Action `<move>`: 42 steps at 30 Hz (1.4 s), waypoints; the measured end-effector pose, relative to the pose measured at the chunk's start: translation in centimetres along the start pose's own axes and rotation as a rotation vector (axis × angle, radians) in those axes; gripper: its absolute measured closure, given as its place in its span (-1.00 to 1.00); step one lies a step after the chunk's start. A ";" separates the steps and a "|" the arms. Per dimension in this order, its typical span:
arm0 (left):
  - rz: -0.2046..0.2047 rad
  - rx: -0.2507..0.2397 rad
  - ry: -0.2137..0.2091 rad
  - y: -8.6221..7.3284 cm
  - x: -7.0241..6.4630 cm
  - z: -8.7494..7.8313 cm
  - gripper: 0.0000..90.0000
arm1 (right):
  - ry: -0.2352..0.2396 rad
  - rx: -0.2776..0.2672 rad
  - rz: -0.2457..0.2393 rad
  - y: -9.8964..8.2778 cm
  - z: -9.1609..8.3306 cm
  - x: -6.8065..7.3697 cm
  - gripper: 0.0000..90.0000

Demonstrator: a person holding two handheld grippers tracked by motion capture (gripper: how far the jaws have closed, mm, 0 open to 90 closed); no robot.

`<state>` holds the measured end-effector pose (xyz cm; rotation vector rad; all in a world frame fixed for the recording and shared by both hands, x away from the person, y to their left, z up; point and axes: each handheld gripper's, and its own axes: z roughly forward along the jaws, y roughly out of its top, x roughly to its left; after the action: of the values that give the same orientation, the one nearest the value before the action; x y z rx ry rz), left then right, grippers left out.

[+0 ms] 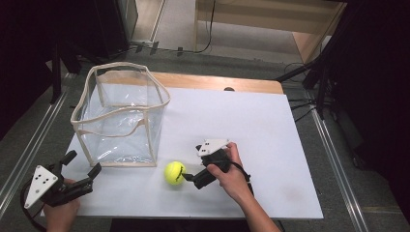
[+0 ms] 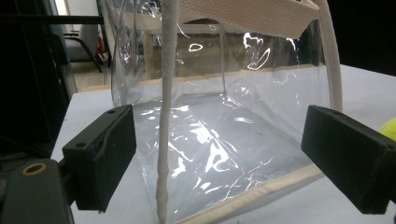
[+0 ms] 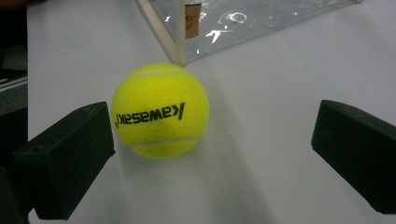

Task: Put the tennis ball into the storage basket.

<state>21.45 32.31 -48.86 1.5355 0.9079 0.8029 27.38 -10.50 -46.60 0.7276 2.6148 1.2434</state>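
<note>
Yellow felt right in front of me: the tennis ball [image 3: 160, 111] sits on the white tabletop [image 1: 251, 130], and in the right gripper view I read "Kawasaki" in black letters, printed upside down from where I look. My right gripper [image 3: 210, 158] has its jaws spread wide; the ball lies between them, close against one jaw and well clear of the other, nothing pinched. From the high view the ball [image 1: 174, 172] rests just beside the near right corner of the clear plastic bag [image 1: 121, 116], a boxy see-through tote with cream fabric trim, standing upright with its mouth open on the left half of the table. A small tan tag shows on the bag's corner seam in the right gripper view, too blurred for me to read.

My left gripper [image 1: 81, 163] hangs at the table's near left corner, jaws parted and holding nothing, aimed at the bag; its own view looks through the glossy plastic wall, with a trim strap hanging between the jaws.

Beyond the white board I see a wooden strip along the far edge, grey floor, cables, and dark stands on both sides.
</note>
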 end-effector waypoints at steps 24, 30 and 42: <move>-0.002 0.000 -0.002 0.0 0.0 0.0 -0.77 | 0.099 0.124 -0.062 1.3 3.5 1.5 -1.00; -0.003 0.000 -0.002 0.0 0.0 0.0 -0.77 | 0.110 0.162 -0.059 1.4 4.2 1.7 -1.00; -0.004 0.000 -0.004 0.0 0.1 0.0 -0.77 | 0.133 0.207 -0.054 1.7 5.4 2.0 -1.00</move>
<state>21.48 32.37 -48.86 1.5345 0.9076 0.7966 28.07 -4.88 -48.63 0.6201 2.8827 1.0504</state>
